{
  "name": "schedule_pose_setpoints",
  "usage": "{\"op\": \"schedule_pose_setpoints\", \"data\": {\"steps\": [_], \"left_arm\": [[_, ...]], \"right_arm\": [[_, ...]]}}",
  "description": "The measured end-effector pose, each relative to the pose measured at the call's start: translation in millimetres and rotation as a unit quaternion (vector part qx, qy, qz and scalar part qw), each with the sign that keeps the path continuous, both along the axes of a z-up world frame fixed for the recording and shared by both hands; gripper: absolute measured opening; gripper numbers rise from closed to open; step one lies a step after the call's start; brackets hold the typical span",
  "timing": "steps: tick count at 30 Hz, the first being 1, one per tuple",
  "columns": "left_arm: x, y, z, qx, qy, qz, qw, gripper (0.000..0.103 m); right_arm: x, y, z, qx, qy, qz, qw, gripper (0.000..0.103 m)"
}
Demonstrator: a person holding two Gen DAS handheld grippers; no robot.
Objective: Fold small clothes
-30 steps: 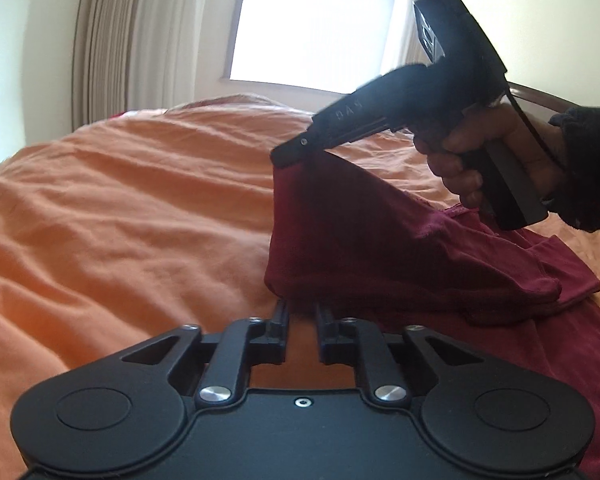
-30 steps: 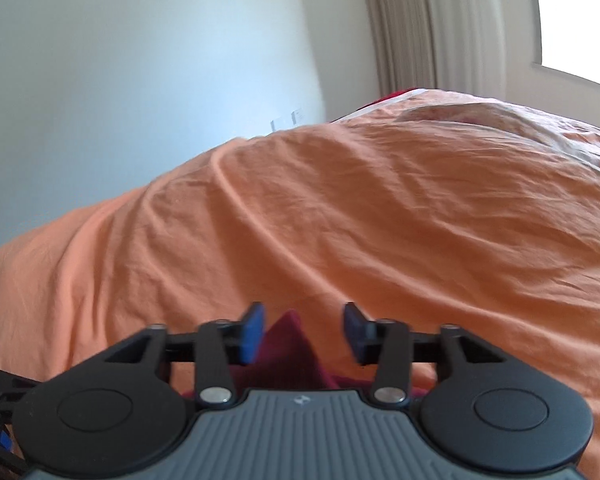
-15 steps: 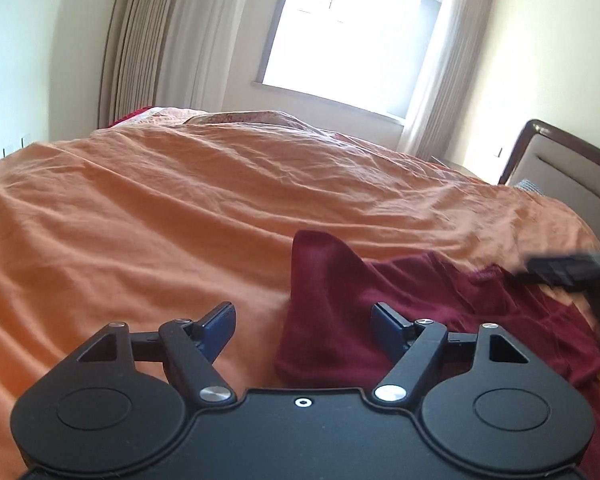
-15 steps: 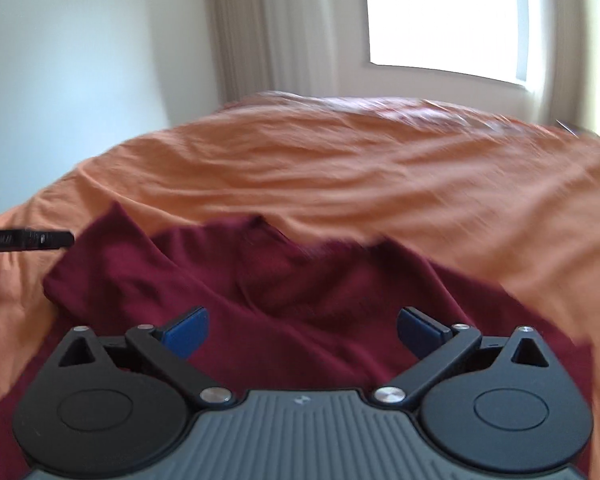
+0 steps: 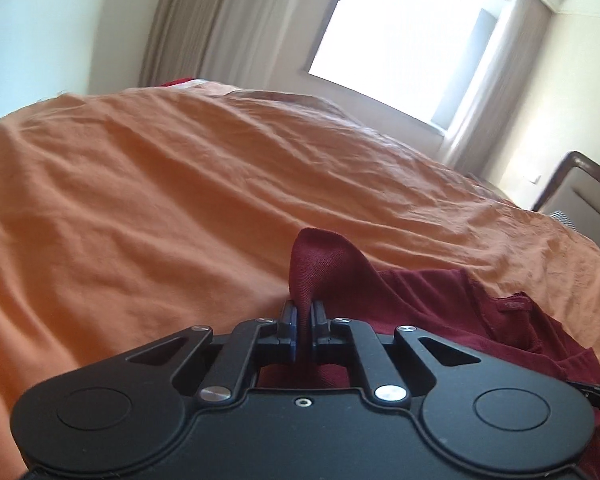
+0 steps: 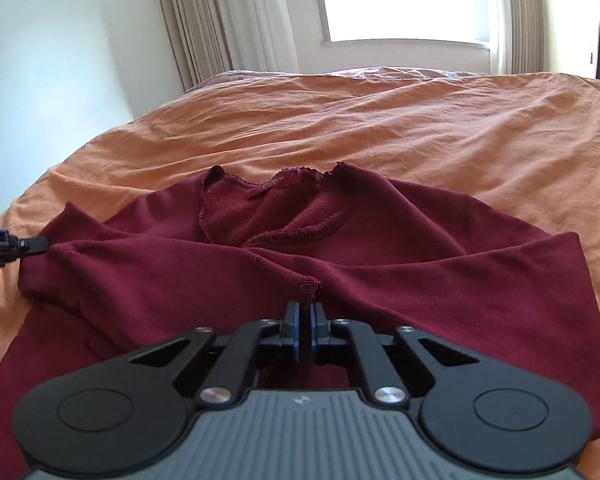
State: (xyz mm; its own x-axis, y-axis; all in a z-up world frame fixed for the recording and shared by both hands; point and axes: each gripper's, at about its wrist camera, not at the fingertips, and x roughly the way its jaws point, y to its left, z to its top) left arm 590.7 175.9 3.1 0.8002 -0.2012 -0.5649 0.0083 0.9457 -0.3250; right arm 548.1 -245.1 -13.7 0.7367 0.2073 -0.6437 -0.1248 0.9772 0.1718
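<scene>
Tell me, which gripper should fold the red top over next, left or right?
Probably the right gripper. It is shut on a sleeve cuff over the middle of the maroon top, with the whole top spread ahead. The left gripper pinches only a corner at the top's edge, beside the orange bedspread.

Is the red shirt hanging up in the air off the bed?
No, the dark red shirt lies spread on the orange bedsheet, with only a pinched bit of fabric raised at the right gripper.
</scene>
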Motion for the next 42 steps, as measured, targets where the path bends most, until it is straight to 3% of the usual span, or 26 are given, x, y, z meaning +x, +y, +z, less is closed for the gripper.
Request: {"op": "schedule_pose_setpoints", "data": {"steps": [3,5,7,10,12,14,17,19,21,23,29,32,34,37,40,42], "left_arm": [[1,5,-5,-0.020,0.031,0.018,0.9992,0.006],[-2,4,-5,-0.001,0.032,0.014,0.9994,0.010],[-5,2,-5,0.009,0.029,0.003,0.9995,0.021],[-15,9,-2,-0.037,0.010,-0.012,0.9992,0.054],[-22,11,0,-0.049,-0.003,-0.020,0.9986,0.063],[-27,11,-1,-0.055,0.000,-0.034,0.9979,0.065],[-35,11,-8,-0.059,0.011,-0.046,0.9971,0.063],[-41,11,-14,-0.059,0.018,-0.052,0.9967,0.057],[-46,11,-17,-0.052,0.022,-0.054,0.9970,0.042],[-48,10,-18,-0.039,0.024,-0.054,0.9975,0.011],[-56,15,-4,-0.059,0.020,-0.020,0.9978,0.009],[-56,16,-6,-0.080,0.050,0.017,0.9954,0.009],[-55,14,-11,-0.078,0.065,0.032,0.9943,0.010],[-57,11,-18,-0.068,0.073,0.039,0.9942,0.026],[-73,11,-15,-0.073,0.065,0.052,0.9939,0.038],[-92,6,-6,-0.054,0.047,0.050,0.9962,0.049]], "right_arm": [[-3,-2,1,-0.005,-0.002,-0.012,1.000,0.008],[-6,-5,3,0.006,-0.004,-0.023,1.000,0.017],[-11,-8,7,0.019,-0.015,-0.027,0.999,0.059],[-20,-6,13,0.029,-0.032,-0.012,0.999,0.063],[-21,-3,12,0.031,-0.030,-0.004,0.999,0.063],[-22,-1,8,0.037,-0.020,0.000,0.999,0.063],[-23,-3,0,0.061,0.001,-0.004,0.998,0.049],[-25,-4,-4,0.070,0.007,-0.004,0.997,0.017],[-28,-3,-3,0.067,0.000,-0.001,0.998,0.013],[-32,-6,2,0.070,-0.013,-0.005,0.997,0.011],[-30,-5,-2,0.058,-0.002,-0.011,0.998,0.010],[-29,-4,-11,0.048,0.002,-0.007,0.999,0.011],[-36,-3,-10,0.037,-0.010,-0.011,0.999,0.025],[-57,-8,1,0.040,-0.028,-0.004,0.999,0.050],[-89,-16,15,0.042,-0.049,0.012,0.998,0.070],[-115,-23,23,0.040,-0.068,0.020,0.997,0.080]]}}
